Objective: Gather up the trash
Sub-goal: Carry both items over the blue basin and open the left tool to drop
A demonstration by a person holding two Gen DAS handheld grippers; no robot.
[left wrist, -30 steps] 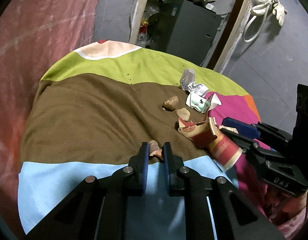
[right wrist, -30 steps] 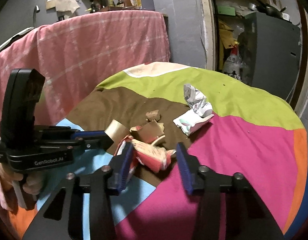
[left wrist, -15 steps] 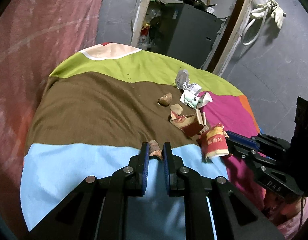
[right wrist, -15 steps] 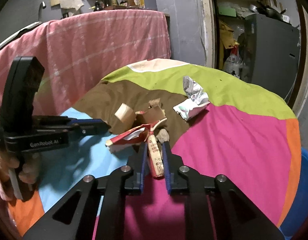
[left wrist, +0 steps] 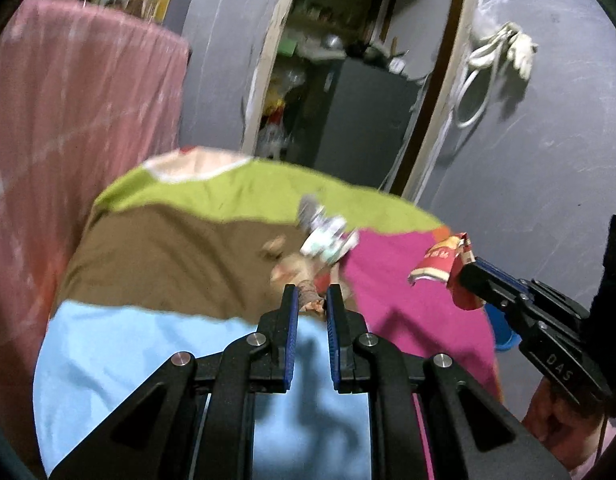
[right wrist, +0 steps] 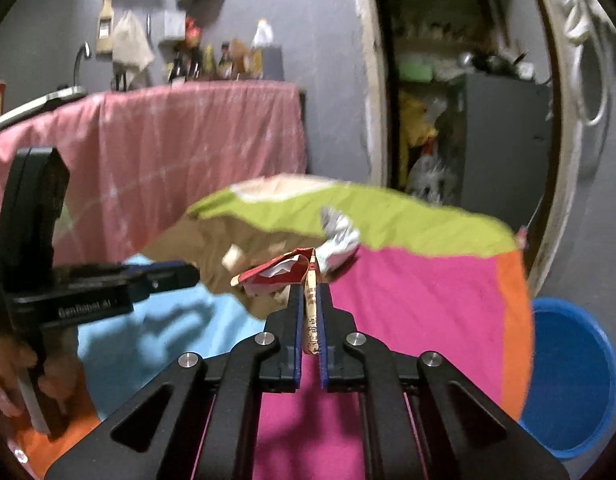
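My left gripper [left wrist: 311, 298] is shut on a small brown scrap [left wrist: 307, 295] and holds it above the cloth-covered table [left wrist: 180, 264]. My right gripper [right wrist: 311, 294] is shut on a red and white wrapper [right wrist: 286, 274], lifted off the table; the wrapper also shows in the left wrist view [left wrist: 442, 260]. A crumpled white and green wrapper [left wrist: 326, 236] and several brown scraps [left wrist: 274, 250] lie on the cloth; the white wrapper also shows in the right wrist view [right wrist: 340, 240]. The left gripper appears at the left of the right wrist view [right wrist: 176, 274].
A blue tub [right wrist: 570, 376] stands on the floor right of the table. A pink cloth [right wrist: 168, 152] hangs behind the table. A dark cabinet [left wrist: 356, 120] stands in the doorway. White gloves [left wrist: 504, 48] hang on the wall.
Both grippers have risen with their trash. The red wrapper has come up off the table and moved right. The view now tilts up, toward the wall.
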